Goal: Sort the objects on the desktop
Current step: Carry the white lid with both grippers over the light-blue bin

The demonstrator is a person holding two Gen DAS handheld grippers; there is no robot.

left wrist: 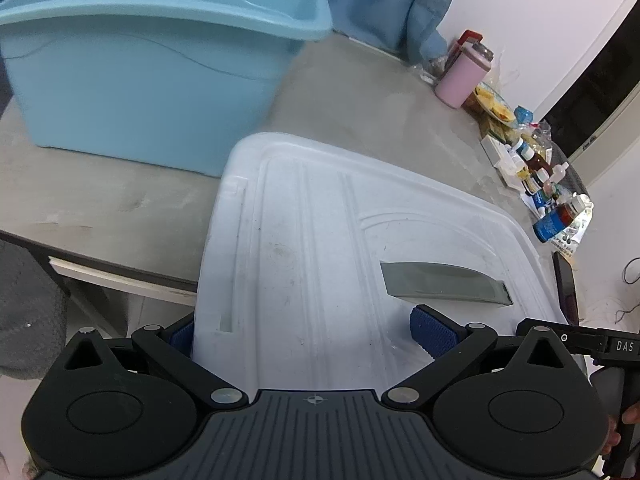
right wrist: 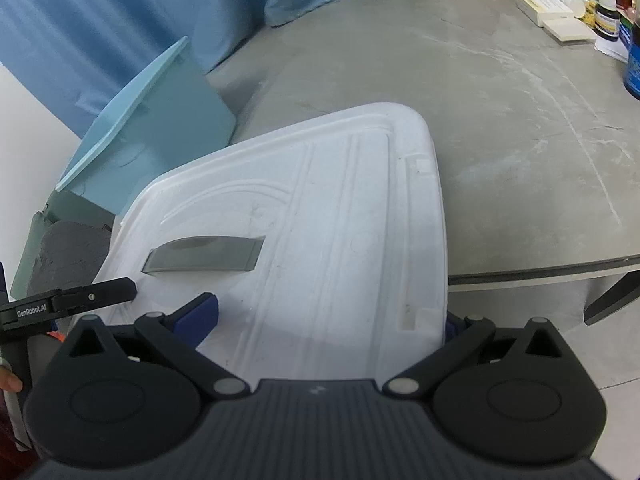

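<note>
A large white plastic lid (left wrist: 320,240) with a grey handle slot (left wrist: 444,284) hangs tilted over the grey table's near edge, held between both grippers. My left gripper (left wrist: 306,332) grips its left end: one blue pad (left wrist: 432,332) lies on top and the other is hidden behind the lid's edge. My right gripper (right wrist: 326,320) holds the right end of the lid (right wrist: 320,220) the same way, with one pad (right wrist: 200,314) on top. An empty light-blue tub (left wrist: 140,80) stands on the table beyond the lid, and shows at the left in the right wrist view (right wrist: 152,140).
A pink tumbler (left wrist: 460,76), snack packets, small boxes (right wrist: 544,8) and several medicine bottles (left wrist: 556,216) crowd the table's far right side. A blue curtain (right wrist: 100,20) hangs behind. The table's front edge (right wrist: 540,276) runs under the lid. Bare grey tabletop (right wrist: 480,120) lies right of the lid.
</note>
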